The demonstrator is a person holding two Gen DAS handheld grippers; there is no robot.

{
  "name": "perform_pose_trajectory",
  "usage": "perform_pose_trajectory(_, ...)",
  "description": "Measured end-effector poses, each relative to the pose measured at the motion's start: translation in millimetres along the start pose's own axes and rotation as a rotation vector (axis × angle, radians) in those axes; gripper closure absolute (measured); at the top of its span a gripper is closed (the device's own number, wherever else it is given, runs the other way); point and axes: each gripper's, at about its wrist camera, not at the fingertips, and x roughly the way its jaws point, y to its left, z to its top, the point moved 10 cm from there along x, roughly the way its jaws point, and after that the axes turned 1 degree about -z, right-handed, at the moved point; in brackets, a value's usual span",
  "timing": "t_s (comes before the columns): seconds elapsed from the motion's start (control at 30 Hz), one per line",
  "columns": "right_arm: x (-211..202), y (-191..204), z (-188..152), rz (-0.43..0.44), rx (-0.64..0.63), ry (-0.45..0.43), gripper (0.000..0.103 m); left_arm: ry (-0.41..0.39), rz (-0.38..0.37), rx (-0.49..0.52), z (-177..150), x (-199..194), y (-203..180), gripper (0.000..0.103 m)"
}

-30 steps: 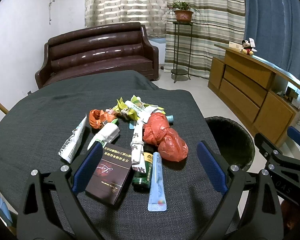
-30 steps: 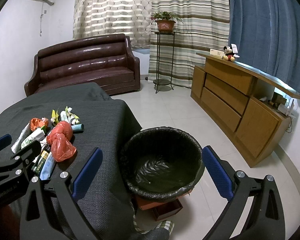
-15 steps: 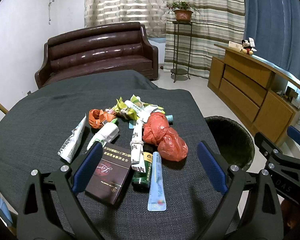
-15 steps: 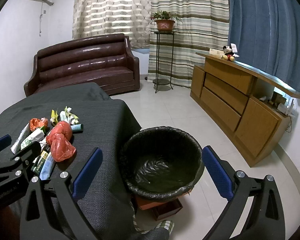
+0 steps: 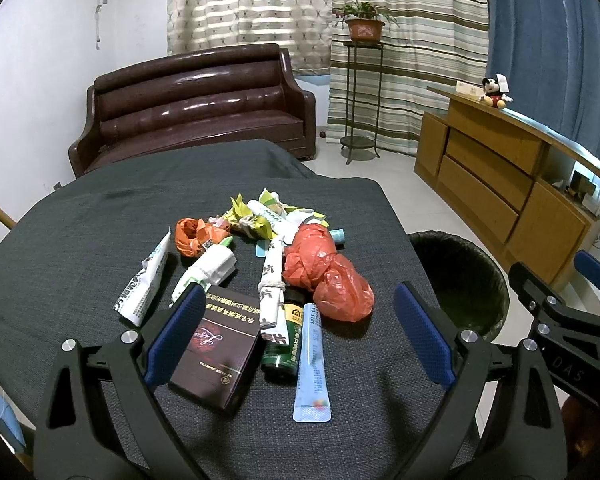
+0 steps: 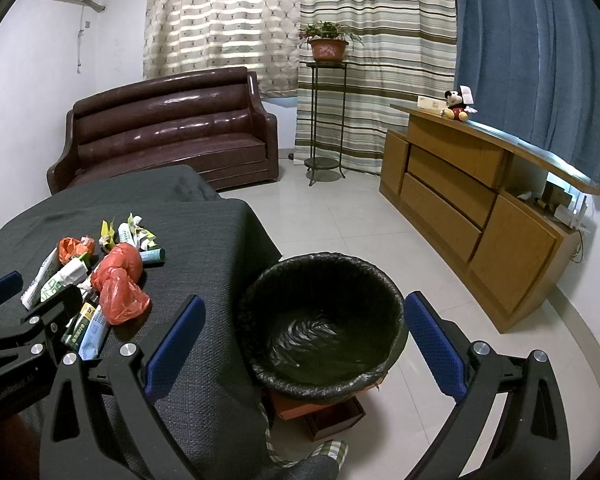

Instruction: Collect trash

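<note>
A heap of trash lies on the dark cloth table (image 5: 60,240): a crumpled red plastic bag (image 5: 324,272), a dark cigarette box (image 5: 216,356), a green bottle (image 5: 282,340), a light blue sachet (image 5: 312,364), white wrappers (image 5: 144,284) and an orange scrap (image 5: 192,234). My left gripper (image 5: 296,328) is open just above the near side of the heap, holding nothing. My right gripper (image 6: 304,344) hangs open and empty over a black-lined waste bin (image 6: 320,320) on the floor right of the table. The red bag (image 6: 118,280) also shows in the right wrist view.
A brown leather sofa (image 5: 192,108) stands behind the table. A wooden sideboard (image 6: 472,208) with a plush toy (image 6: 456,106) runs along the right wall. A metal plant stand (image 6: 326,120) is before the striped curtains. A small wooden box (image 6: 332,416) sits under the bin.
</note>
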Motion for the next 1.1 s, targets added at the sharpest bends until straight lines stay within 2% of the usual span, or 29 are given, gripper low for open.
perform_pose_trajectory(0.93,2.5,2.9,-2.4,0.002,0.001,0.004,0.006,0.001,0.001,-0.001,0.3,0.4,-1.3,0.010)
perform_pose_trajectory(1.1,-2.2,-6.7,0.6,0.008,-0.001,0.012,0.007,0.012,0.004,-0.002,-0.6,6.5,6.1,0.010)
